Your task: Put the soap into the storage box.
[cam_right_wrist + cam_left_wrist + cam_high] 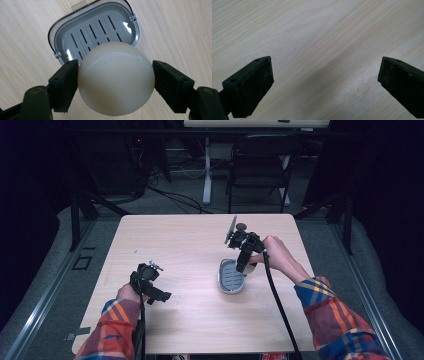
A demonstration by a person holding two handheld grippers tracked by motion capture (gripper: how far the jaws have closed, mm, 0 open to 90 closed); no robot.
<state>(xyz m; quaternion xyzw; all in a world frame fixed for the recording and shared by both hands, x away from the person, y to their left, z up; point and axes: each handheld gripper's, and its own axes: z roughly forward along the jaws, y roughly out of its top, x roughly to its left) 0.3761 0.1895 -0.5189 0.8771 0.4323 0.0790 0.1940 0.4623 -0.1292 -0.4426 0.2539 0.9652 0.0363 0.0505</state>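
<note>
In the right gripper view, the right gripper (115, 82) pinches a smooth, cream-white, egg-shaped soap (116, 78) between its two black jaws, one pad pressed on each side. The soap is rounded and matte, with a faint sheen and a few tiny specks. It hangs above the near end of a grey dish (75, 30), an oval tray with rows of drain slots in its floor, a glossy clear rim and a thin dark wire edge.

From the high view, the right gripper (242, 265) tilts down over the dish (227, 282), which lies on the table (200, 320) right of centre; the soap itself cannot be made out there. The right hand (276, 255) grips the tool from the right, a plaid sleeve (335, 320) behind it, and a black cable trails back toward the near edge.

The left gripper (162, 296) sits low at the near left, well apart from the dish. In the left gripper view its jaws stand wide apart with bare wood between them (325, 75).

The table is pale, light-grained wood with rounded corners. Beyond it lies grey floor with loose cables, a dark folding chair (260, 165) and a white post (206, 170); the rest of the room is dark.
</note>
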